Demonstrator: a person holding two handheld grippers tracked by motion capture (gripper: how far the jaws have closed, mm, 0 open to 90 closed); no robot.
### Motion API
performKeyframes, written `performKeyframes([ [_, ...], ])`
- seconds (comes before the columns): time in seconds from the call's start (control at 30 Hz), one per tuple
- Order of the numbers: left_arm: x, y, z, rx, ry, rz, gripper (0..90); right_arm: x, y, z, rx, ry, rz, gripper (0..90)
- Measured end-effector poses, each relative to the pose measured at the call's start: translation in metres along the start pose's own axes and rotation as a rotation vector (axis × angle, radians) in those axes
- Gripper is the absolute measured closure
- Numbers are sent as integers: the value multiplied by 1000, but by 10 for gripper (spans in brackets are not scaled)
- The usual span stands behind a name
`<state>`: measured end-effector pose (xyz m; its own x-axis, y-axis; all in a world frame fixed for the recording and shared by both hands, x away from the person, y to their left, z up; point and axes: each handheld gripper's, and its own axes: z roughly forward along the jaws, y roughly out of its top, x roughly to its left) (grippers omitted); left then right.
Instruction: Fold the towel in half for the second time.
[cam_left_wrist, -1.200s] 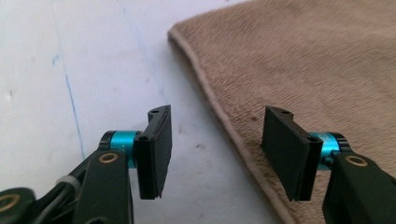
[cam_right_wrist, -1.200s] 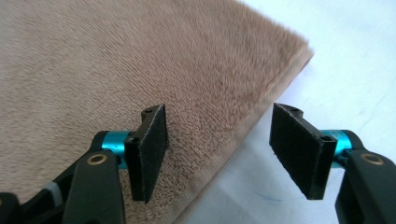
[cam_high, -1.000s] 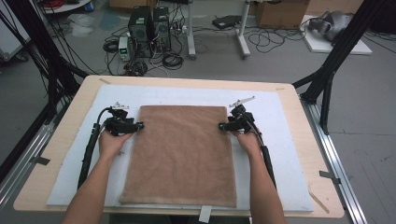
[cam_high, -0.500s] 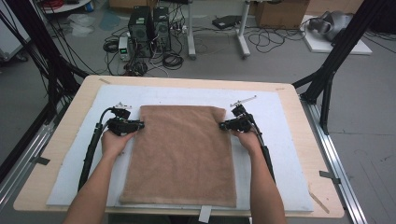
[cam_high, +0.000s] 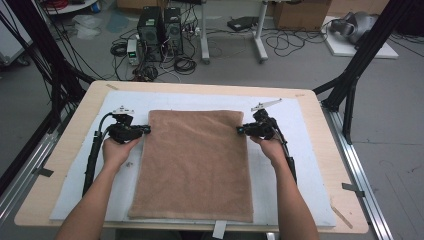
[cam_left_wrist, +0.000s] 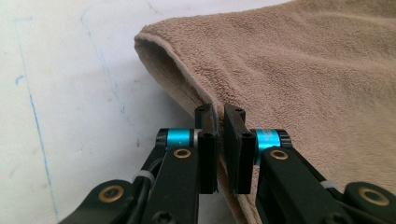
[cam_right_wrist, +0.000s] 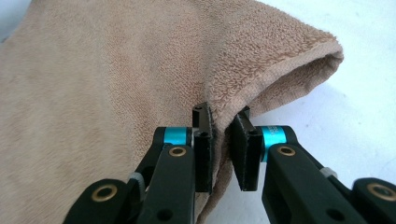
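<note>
I've got both side hems pinched: left gripper clenched on the towel's left edge, right gripper on its right, jaws just closed. Towel lies flat on the bench between them; folding all remains.

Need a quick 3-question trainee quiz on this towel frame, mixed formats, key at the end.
1. True or false: the left gripper is shut on the edge of the brown towel.
2. Multiple choice: where does the right gripper grip the towel? A) at its near edge, by the person B) on its right side edge, near the far corner C) in the middle of the cloth
3. Fill in: the towel lies on a ___ mat that covers the wooden table.

Key: 1 true; 2 B; 3 white
</note>
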<state>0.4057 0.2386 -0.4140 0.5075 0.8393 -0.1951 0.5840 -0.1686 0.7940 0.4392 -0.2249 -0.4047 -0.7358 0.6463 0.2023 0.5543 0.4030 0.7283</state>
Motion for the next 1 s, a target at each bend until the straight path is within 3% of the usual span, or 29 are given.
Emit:
performKeyframes([
  [0.13,-1,2,-12,-22,-33,22,840,4,1,-10,-8,16,-18,803],
  [0.33,-7,1,-31,-15,-95,89,840,18,-3,-29,-13,53,-62,802],
  [0.5,-16,-14,-51,-23,-155,119,840,36,-19,-45,-20,91,-126,793],
  [0.6,-21,-26,-60,-10,-185,138,841,44,-32,-48,-3,103,-136,791],
  [0.77,-31,-47,-66,18,-191,162,839,52,-55,-41,41,111,-143,789],
  [1.0,-34,-74,-61,64,-170,145,812,56,-74,-36,37,121,-120,784],
])
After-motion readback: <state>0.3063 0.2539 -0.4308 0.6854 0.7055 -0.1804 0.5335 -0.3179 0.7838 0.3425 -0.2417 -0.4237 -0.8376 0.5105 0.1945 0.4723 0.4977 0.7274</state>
